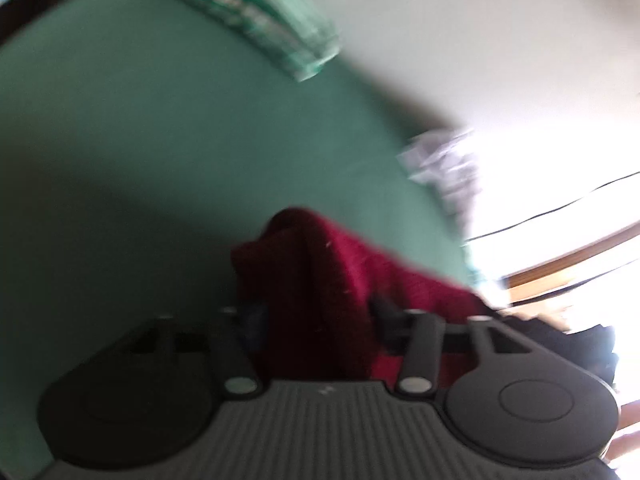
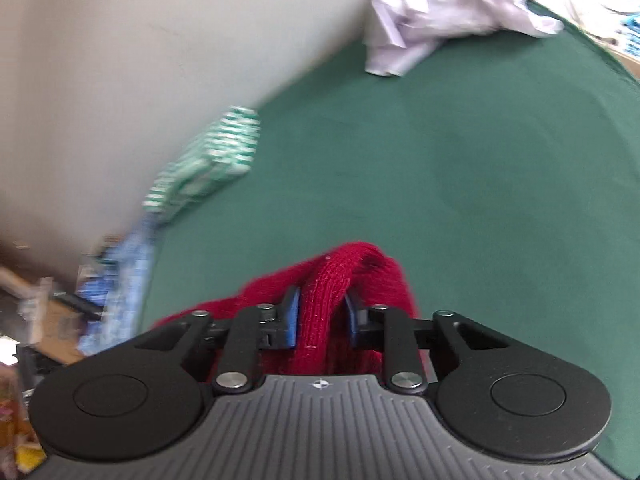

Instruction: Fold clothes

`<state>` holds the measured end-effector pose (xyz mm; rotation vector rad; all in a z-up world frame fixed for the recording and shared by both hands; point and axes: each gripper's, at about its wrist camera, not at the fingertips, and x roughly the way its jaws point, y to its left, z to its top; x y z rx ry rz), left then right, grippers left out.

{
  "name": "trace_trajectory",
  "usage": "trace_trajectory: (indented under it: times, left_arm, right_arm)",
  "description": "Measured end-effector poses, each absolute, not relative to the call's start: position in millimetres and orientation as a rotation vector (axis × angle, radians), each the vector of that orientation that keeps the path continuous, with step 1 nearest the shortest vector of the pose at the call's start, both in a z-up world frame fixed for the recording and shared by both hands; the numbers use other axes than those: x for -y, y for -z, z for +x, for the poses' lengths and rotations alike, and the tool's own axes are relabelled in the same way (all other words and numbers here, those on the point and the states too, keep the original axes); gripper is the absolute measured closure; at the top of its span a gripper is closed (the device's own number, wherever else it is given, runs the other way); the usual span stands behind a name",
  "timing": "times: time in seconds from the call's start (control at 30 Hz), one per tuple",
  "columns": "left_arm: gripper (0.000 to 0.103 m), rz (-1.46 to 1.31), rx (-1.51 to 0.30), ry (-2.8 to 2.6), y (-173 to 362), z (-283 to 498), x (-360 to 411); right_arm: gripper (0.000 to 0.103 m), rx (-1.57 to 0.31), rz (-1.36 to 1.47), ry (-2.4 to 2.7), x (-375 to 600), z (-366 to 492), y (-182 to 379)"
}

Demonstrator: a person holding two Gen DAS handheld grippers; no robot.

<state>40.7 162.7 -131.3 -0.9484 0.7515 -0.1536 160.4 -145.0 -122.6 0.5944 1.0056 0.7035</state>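
We have the red knit garment (image 2: pixel 332 300) pinched in both grippers, one hold in each, probably so that we can lift it and spread it flat before the first fold. The right gripper (image 2: pixel 320 312) is clenched on a thick bunched rib of the knit, its blue pads (image 2: pixel 291 316) pressing in from either side. The left gripper (image 1: pixel 316 312) also grasps the red cloth, which rises between its fingers in a soft hump, though that view is blurred by motion. The garment hangs just above the near part of the green table (image 2: pixel 460 168), whose cover looks smooth and matte. The knit is chunky, ribbed and limp, so we judge it will sag and stretch between the two holds. At the far edge lie a green-and-white striped folded piece (image 2: pixel 216 156) against the pale wall (image 2: pixel 140 40), and a crumpled pale lilac garment (image 2: pixel 436 12), thin and creased.
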Motion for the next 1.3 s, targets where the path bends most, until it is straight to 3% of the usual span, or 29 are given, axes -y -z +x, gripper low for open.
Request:
trace_trajectory:
  times: [0.1,0.23,0.33,0.5,0.63,0.7,0.77,0.87,0.9,1.07,1.17,1.27,1.3]
  left_arm:
    - [0.075,-1.028,-0.637,0.317,130.9,28.2,-170.0]
    - [0.075,-1.096,-0.743,0.293,180.0,31.7,-171.4]
    - [0.075,-1.200,-0.718,0.334,202.2,22.5,-181.3]
    - [0.077,-1.151,-0.732,0.353,189.7,31.3,-177.6]
    - [0.073,-0.995,-0.733,0.328,167.0,35.0,-167.2]
    - [0.057,-0.924,-0.755,0.290,160.8,32.9,-163.2]
    - [0.051,-0.877,-0.768,0.274,153.1,28.1,-159.5]
    - [0.017,-0.766,-0.739,0.267,134.6,15.1,-144.5]
    - [0.013,-0.753,-0.715,0.283,128.2,8.8,-142.6]
    - [0.013,-0.743,-0.628,0.285,117.5,-23.2,-162.6]
    - [0.016,-0.845,-0.631,0.250,138.2,-26.9,-190.8]
    - [0.037,-0.886,-0.665,0.198,159.0,-21.3,-210.1]
    - [0.046,-0.894,-0.688,0.191,163.6,-19.0,-214.4]
  right_arm:
    - [0.081,-0.970,0.822,-0.816,170.7,161.2,133.0]
    - [0.083,-1.100,0.854,-0.674,195.2,171.6,189.5]
    - [0.079,-1.100,0.952,-0.680,212.8,172.6,205.4]
    - [0.064,-1.014,0.736,-0.660,212.0,163.9,172.1]
    - [0.066,-0.748,0.450,-0.594,200.1,142.4,110.0]
    - [0.067,-0.725,0.333,-0.684,177.0,139.5,85.7]
    - [0.067,-0.734,0.218,-0.778,146.3,135.9,68.6]
    - [0.067,-0.815,0.135,-0.922,96.3,141.3,56.7]
    - [0.067,-0.844,0.114,-0.956,80.4,143.9,54.8]
    - [0.067,-0.997,0.005,-1.038,14.8,147.2,61.4]
    - [0.067,-1.086,0.014,-1.059,-3.9,145.2,72.5]
    - [0.067,-1.102,-0.028,-1.032,-11.0,135.0,81.2]
    - [0.073,-1.090,-0.055,-1.023,-10.7,130.2,81.9]
